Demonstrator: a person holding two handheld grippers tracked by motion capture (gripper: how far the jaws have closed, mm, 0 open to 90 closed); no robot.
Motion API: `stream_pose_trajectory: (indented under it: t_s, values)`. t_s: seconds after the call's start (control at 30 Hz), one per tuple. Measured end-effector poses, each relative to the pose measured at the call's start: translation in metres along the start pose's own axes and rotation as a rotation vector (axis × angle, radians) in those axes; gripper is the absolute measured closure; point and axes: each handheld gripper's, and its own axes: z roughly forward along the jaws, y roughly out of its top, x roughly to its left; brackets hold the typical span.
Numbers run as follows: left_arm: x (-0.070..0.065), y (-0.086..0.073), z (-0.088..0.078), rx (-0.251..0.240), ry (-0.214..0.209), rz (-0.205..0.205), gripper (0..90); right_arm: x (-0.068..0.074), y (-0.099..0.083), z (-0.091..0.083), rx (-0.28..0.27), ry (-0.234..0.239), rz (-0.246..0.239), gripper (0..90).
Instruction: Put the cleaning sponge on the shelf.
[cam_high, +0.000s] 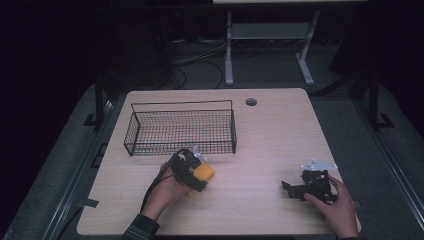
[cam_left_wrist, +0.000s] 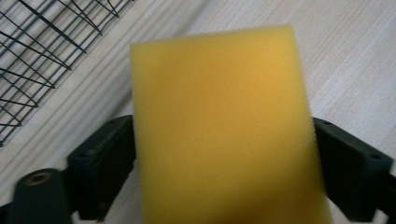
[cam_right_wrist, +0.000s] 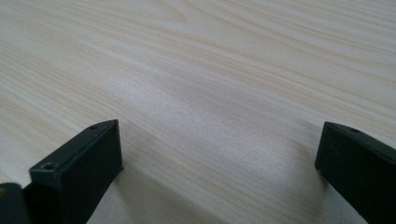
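Observation:
A yellow sponge (cam_high: 206, 172) lies on the wooden table (cam_high: 270, 135), just in front of the black wire basket (cam_high: 182, 104). My left gripper (cam_high: 199, 173) straddles it from the near left. In the left gripper view the sponge (cam_left_wrist: 224, 130) spans the whole gap, and both black jaws touch its sides. The basket's mesh (cam_left_wrist: 37, 60) shows at the upper left there. My right gripper (cam_high: 290, 190) rests low near the table's front right, pointing left. Its jaws (cam_right_wrist: 219, 130) stand wide apart over bare wood, with nothing between them.
The basket stands empty on the back left of the table. A round cable hole (cam_high: 251, 102) sits at the back edge. Beyond the table are a white desk frame (cam_high: 265, 40) and floor cables.

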Motion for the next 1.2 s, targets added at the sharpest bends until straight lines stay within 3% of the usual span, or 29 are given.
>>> stream_pose_trajectory:
  t_s: [0.37,1.2]
  values:
    - [0.001,-0.001,-0.004,-0.005,-0.008,0.006,21.5,0.0,0.0,0.0,0.0,0.0,0.0,0.0]
    - [0.003,0.0,-0.023,-0.023,-0.084,0.007,22.4,0.0,0.0,0.0,0.0,0.0,0.0,0.0]
